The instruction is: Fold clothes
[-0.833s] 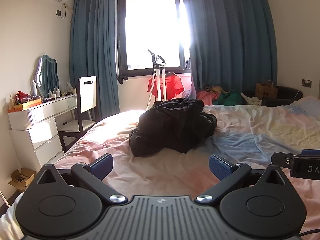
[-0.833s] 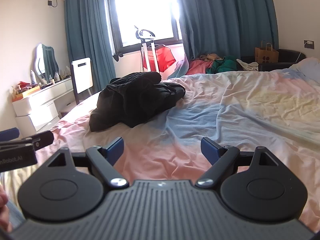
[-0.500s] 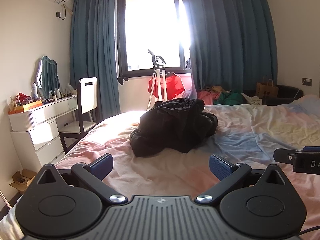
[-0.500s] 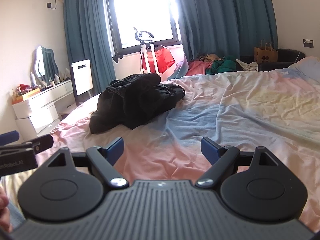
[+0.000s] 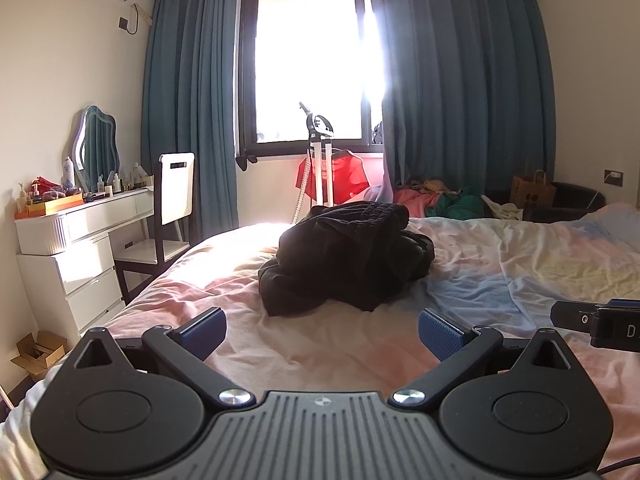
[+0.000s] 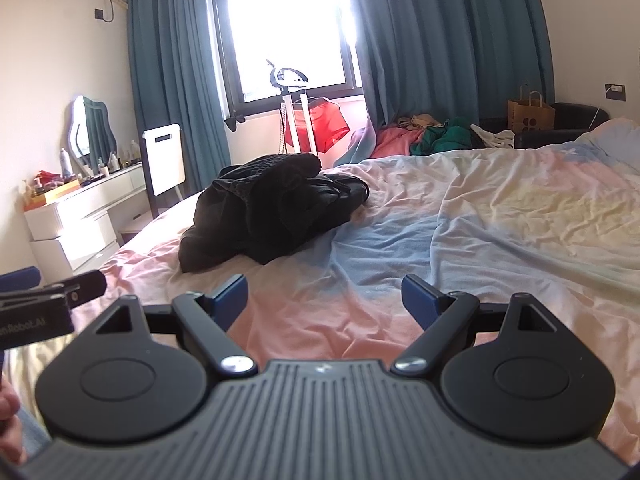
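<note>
A crumpled black garment (image 5: 348,258) lies in a heap on the bed, ahead of both grippers; it also shows in the right wrist view (image 6: 272,208), ahead and to the left. My left gripper (image 5: 322,332) is open and empty, held above the pink sheet short of the garment. My right gripper (image 6: 324,298) is open and empty, above the sheet to the right of the garment. Each gripper's tip shows at the edge of the other's view.
The bed (image 5: 520,264) has a wrinkled pastel sheet. A white dresser (image 5: 80,248) with a mirror and a chair (image 5: 172,208) stand left of it. A garment steamer stand (image 5: 320,168) and a pile of coloured clothes (image 5: 440,200) are by the window.
Both grippers have lifted slightly and tilted a little upward. The garment has not moved.
</note>
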`<state>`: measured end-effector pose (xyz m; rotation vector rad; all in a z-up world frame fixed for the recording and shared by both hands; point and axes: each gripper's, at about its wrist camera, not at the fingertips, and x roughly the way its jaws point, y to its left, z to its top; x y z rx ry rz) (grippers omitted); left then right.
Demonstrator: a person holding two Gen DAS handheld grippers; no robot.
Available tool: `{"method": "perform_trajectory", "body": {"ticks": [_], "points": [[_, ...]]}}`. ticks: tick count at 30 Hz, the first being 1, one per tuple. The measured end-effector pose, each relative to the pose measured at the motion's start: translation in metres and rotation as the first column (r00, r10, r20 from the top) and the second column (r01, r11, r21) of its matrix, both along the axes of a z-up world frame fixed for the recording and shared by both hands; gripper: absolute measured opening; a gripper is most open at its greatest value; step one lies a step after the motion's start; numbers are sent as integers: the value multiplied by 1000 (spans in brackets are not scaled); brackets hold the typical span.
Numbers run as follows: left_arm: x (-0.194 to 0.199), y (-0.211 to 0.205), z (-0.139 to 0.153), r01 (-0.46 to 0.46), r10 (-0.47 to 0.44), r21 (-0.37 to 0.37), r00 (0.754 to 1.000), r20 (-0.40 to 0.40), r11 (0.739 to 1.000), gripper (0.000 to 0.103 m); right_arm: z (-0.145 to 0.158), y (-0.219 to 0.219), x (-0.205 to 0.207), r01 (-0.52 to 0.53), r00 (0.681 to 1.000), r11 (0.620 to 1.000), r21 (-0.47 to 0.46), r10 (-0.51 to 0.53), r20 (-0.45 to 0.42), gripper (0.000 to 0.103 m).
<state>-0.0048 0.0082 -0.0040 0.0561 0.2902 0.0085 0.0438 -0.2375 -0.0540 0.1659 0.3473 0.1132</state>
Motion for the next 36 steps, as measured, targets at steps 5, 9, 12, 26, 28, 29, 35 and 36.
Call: {"method": "perform_trajectory", "body": {"ticks": [5,9,12,26,28,29,35,36], "points": [[0,-1,-2,13,-13,6,1000,3,1000,103,1,0,0,1,1000,1000,4,-1,-2,86],[0,-3,-2,11,-11,19,1000,10,1000,103,2,0,-1,-2,1000,1000,11,2,-5,86],[0,-4,-3,16,-16,22,1000,16,1000,103,2,0,0,-5,1000,1000,15,5,-8,86],[5,-2,-9,12,-12,2,1000,4,1000,103,6,-9,-1,45,999,998,46,-45,1,86],[6,-1,-10,11,-11,-2,1000,-3,1000,103,10,-8,0,57,998,998,39,-58,9,86],[8,0,-11,10,-11,-6,1000,-8,1000,103,13,-8,1,65,998,997,33,-66,14,86],[17,3,-16,-1,0,-15,999,-45,1000,103,45,-8,21,98,994,995,24,-100,54,86],[19,3,-17,-4,4,-13,999,-52,1000,103,51,-10,26,102,993,994,27,-104,60,86]]}}
